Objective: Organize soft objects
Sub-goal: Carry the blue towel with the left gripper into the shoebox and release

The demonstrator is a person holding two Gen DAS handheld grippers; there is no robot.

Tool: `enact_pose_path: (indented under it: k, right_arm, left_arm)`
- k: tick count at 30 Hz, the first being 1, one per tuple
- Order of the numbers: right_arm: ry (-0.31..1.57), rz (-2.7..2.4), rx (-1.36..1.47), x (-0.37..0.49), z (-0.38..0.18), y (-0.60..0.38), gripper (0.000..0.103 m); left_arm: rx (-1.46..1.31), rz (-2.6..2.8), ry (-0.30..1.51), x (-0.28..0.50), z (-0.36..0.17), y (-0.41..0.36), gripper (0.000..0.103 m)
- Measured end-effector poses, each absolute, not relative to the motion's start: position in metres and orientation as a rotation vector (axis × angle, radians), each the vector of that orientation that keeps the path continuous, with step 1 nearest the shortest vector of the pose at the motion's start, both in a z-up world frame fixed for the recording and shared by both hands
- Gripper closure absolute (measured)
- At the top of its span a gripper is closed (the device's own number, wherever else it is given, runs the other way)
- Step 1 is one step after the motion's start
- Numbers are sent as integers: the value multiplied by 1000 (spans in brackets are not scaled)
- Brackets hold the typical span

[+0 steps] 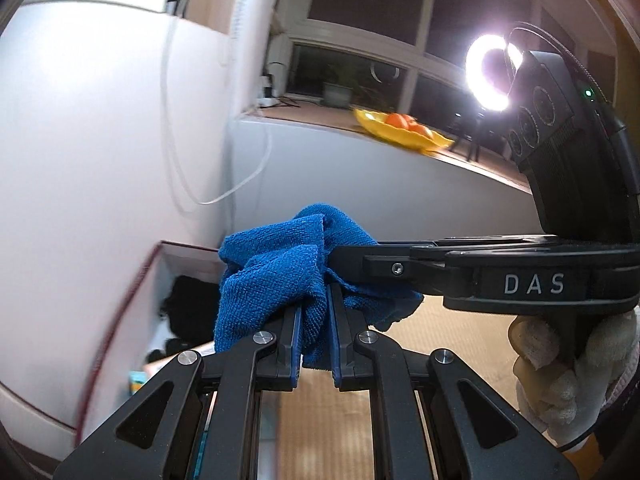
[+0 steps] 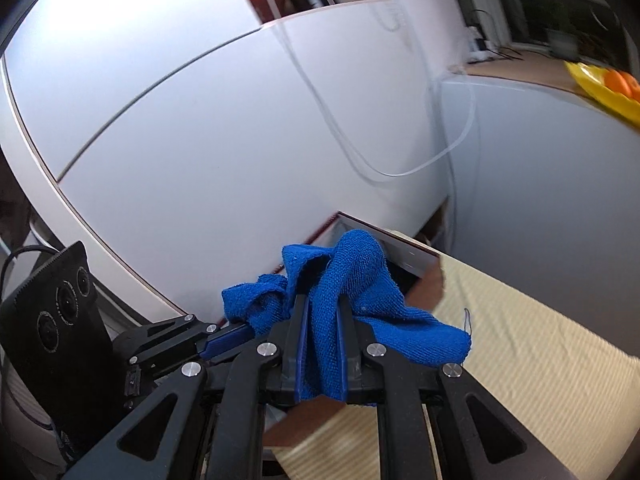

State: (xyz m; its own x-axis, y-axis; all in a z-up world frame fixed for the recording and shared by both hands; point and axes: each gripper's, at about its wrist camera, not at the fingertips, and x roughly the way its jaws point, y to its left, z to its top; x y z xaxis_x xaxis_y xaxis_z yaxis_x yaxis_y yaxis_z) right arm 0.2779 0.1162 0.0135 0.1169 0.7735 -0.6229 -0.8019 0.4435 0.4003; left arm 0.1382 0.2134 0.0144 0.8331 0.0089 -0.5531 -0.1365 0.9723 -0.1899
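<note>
- Left wrist view: the left gripper [image 1: 314,320] is clenched on the blue cloth [image 1: 272,276], which bunches up just past its fingertips. The right gripper [image 1: 340,258] reaches in from the right and bites the same cloth.
- Right wrist view: the right gripper [image 2: 323,320] pinches the blue cloth [image 2: 344,292] between its fingers, in the air above the striped table [image 2: 520,344]; the left gripper [image 2: 236,334] grips its left fold.

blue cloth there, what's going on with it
A person is holding the blue cloth bunched up between two tools. The left hand-held gripper and the right hand-held gripper are both clamped on it, lifting it off the tan surface. An open box with dark items inside sits just beyond, against the white cabinet.
</note>
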Motion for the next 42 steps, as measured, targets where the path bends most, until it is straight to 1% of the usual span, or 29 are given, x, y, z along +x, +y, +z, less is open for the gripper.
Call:
enact_pose_path:
  k: [12,19,29,37,38,40,41,42]
  right_arm:
    - [883,1219,-76,276,3,176,92]
    - [883,1211,-106,286,-11,196,92]
    - [931,1149,-129,307,-43,204,92]
    - [952,1101,-145,316,-54,202,91]
    - [954,1101,-149,316,-55,202,89]
    - [948,1094,-164,314,-55,202,88]
    - [942,1091,-169,313,-54,202,82]
    - [935,1083,-173,313,-54,201,72]
  left_arm:
    - [-228,189,592,129,6,258,93]
    - [-223,229,629,150,-10,271,93]
    - [-240,285,733,167,-46,285,93]
    - [-228,315,757,159,-57,283,92]
    - [-224,321,762,160,-58,283,87]
    - [-212,335,763,159,-59,282,85]
    - [-209,339,766,158,-59,281,85]
    - [-210,338,767,157,-59,280,85]
